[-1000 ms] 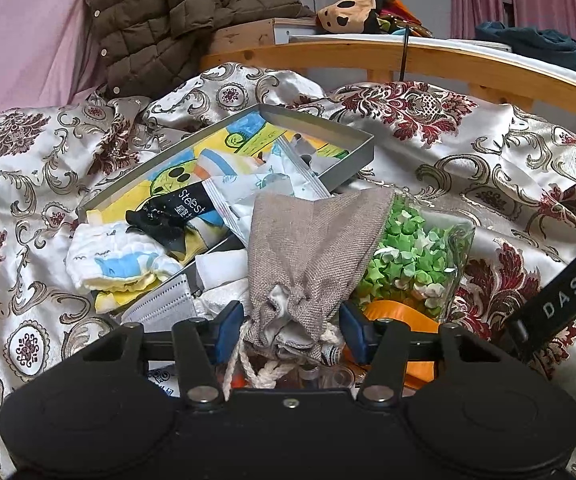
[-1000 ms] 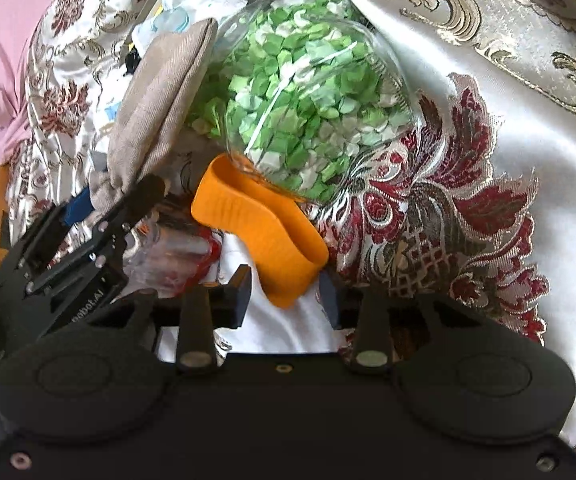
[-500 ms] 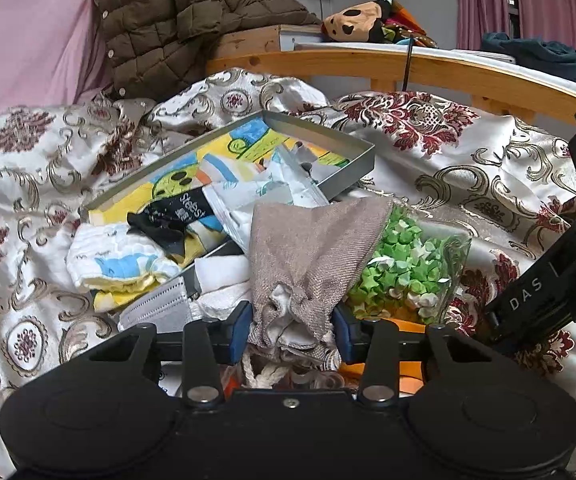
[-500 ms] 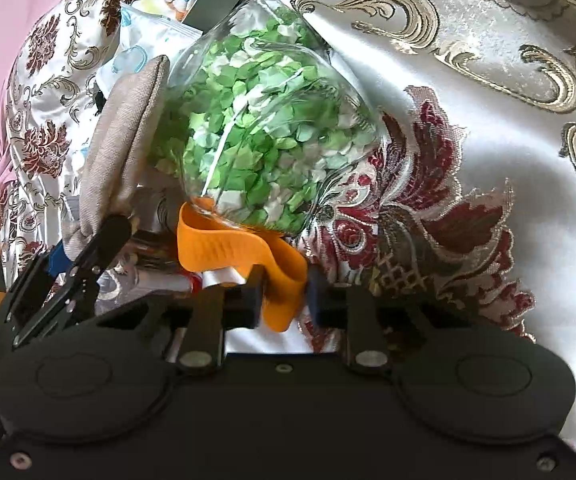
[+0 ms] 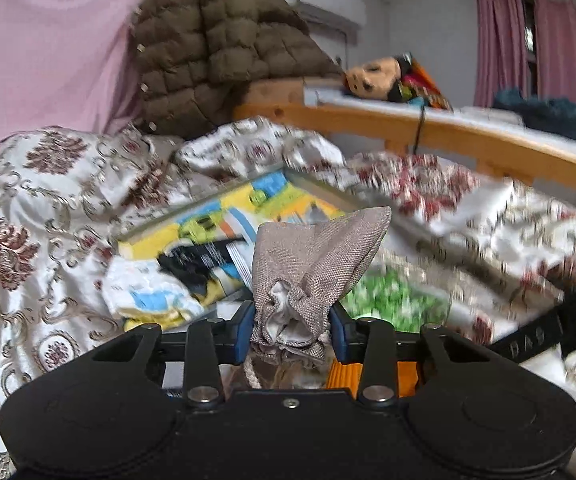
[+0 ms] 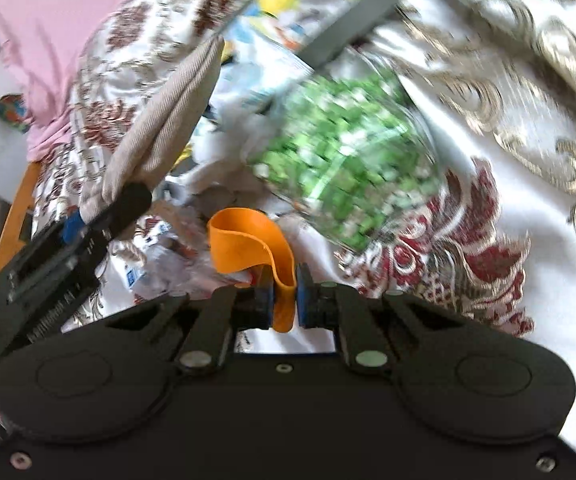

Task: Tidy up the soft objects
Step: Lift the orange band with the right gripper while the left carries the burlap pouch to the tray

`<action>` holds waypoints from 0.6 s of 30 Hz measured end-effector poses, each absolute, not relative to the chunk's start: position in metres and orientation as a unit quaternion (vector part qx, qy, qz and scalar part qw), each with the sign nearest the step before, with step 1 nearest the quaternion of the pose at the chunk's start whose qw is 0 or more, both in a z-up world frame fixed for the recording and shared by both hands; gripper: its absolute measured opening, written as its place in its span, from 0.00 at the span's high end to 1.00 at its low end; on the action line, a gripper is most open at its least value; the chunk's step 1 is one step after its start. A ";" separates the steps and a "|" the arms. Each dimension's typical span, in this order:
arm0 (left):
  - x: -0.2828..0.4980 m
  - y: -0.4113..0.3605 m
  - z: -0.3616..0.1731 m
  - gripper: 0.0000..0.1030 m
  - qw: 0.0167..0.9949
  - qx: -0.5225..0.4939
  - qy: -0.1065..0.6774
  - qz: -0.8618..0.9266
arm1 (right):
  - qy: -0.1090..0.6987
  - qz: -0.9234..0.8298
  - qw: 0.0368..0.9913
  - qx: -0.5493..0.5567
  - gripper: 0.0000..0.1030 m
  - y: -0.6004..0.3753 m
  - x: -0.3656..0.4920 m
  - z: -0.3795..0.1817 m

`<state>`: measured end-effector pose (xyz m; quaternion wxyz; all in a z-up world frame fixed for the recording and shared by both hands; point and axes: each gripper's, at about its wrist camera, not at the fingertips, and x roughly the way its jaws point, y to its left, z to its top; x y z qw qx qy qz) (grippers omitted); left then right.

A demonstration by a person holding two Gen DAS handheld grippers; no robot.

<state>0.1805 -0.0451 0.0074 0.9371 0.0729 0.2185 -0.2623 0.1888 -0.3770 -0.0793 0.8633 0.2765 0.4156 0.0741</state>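
My left gripper [image 5: 291, 334] is shut on the gathered neck of a grey-brown drawstring pouch [image 5: 319, 256] and holds it lifted above the pile. The pouch also shows in the right wrist view [image 6: 160, 120], with the left gripper [image 6: 100, 220] under it. My right gripper [image 6: 284, 304] is shut on a soft orange curved piece [image 6: 256, 240], pinched thin between the pads. A clear bag of green and white bits [image 6: 347, 160] lies just beyond, on the bedspread; it is blurred in the left wrist view [image 5: 391, 300].
A grey tray [image 5: 319, 188] with colourful printed packets lies on the floral satin bedspread [image 5: 28, 208]. A folded white and blue cloth [image 5: 148, 296] sits by its near corner. A brown quilted jacket [image 5: 216, 48] and a wooden bed rail [image 5: 427, 128] are behind.
Both grippers closed: the left on the pouch neck, the right on the orange piece. Both have lifted, the pouch now hangs upright off the pile, and both views are motion-blurred.
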 end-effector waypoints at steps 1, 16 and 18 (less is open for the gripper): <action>0.179 -0.042 0.013 0.61 0.940 0.065 0.211 -0.260 | 0.406 0.078 0.869 0.270 0.95 -0.375 0.187 -0.075; 0.223 -0.025 0.052 0.61 0.965 0.004 0.148 -0.215 | 0.233 0.082 0.943 0.223 0.95 -0.379 0.209 -0.010; 0.237 -0.021 0.052 0.61 0.967 -0.011 0.148 -0.206 | 0.212 0.080 0.947 0.227 0.95 -0.381 0.224 -0.003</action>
